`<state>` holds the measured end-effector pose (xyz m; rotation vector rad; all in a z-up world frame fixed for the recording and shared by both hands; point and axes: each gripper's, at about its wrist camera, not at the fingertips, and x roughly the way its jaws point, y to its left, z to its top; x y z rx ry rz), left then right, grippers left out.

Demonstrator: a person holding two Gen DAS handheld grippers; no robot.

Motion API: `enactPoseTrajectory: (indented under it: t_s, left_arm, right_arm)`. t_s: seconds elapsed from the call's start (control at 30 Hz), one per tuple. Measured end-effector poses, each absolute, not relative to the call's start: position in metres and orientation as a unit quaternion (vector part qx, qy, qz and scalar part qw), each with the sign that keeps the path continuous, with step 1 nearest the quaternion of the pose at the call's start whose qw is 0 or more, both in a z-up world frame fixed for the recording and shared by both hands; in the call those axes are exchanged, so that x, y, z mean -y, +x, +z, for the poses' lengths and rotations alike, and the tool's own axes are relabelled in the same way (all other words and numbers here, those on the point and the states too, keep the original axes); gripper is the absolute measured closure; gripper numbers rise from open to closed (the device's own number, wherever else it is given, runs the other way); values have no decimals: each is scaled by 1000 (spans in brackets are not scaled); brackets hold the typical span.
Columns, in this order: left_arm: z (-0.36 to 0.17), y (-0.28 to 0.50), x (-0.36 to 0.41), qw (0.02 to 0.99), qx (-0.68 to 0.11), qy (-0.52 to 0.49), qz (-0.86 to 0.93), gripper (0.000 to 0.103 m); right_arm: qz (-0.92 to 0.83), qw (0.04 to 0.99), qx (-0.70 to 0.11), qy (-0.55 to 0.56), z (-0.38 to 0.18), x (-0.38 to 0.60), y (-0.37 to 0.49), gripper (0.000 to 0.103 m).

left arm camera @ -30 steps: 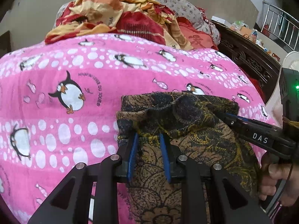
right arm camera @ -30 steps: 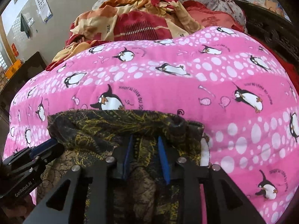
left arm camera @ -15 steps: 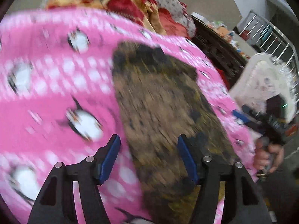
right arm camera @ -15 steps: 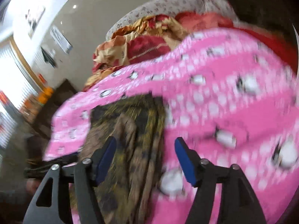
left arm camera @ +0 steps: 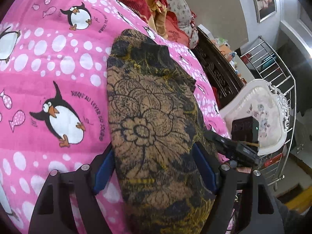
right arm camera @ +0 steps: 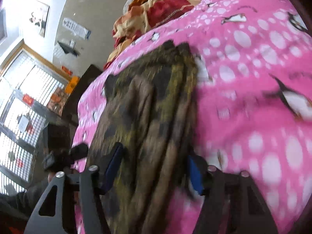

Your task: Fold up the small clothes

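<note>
With my left gripper (left arm camera: 154, 170) just spread and right gripper (right arm camera: 151, 168) narrowing, both empty astride the folded brown floral-print cloth (left arm camera: 156, 117) on the pink penguin-print blanket (left arm camera: 48, 78), I risk snagging and undoing its fold.

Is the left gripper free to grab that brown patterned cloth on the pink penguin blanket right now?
Probably yes: the left gripper is open, the brown patterned cloth lies flat between its fingers, and nothing covers it.

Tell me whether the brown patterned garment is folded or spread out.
Folded: the brown garment lies as a narrow strip on the pink penguin blanket, stacked layers showing along its edge.
</note>
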<state>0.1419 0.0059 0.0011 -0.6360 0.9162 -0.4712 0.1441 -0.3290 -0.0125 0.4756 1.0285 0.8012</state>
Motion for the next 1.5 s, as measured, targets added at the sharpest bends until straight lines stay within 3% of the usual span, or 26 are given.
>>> enactPoseTrajectory:
  t_s: [0.17,0.4,0.47,0.53,0.7,0.73,0.8,0.87,1.03,1.23,1.4,1.5]
  left_arm:
    - [1,138,0,837,-418,-278,-219,45]
    - [1,133,11,855,-403,-250,-209,47]
    - [0,132,10,859,-404,-248,-193,58]
    - [-2,131,4,859,-406,-258,-176,80]
    - [1,132,7,865,-411,-242,-158,103]
    - [4,132,10,869,-410,-231,-154,103]
    - [14,129,13,876,-405,-214,-149,103]
    - [25,125,8,878,-397,-217,-159,103]
    - [41,115,-22,880,-389,-218,-161,103]
    - [43,87,-89,891,-383,-220,-109,103]
    - [12,80,-115,881,-412,-211,-98,103]
    - [3,82,-110,885,-404,-212,-94,97]
  right_arm:
    - [370,777,-464,209,-15,322,148,63]
    - [356,782,-472,197,-15,320,146,65]
    - [354,781,-474,199,-16,320,146,65]
    - [354,780,-476,199,-16,321,146,65]
    - [349,785,-476,190,-16,317,146,65]
    - [345,787,-476,185,-14,316,145,66]
    - [341,788,-478,185,-11,313,142,79]
    - [335,783,-481,208,-9,312,137,82]
    - [320,749,-495,303,-21,304,127,85]
    - [363,705,-504,342,-32,245,118,85]
    - [389,717,-501,290,-34,188,112,85]
    - [390,720,-490,300,-40,195,111,84]
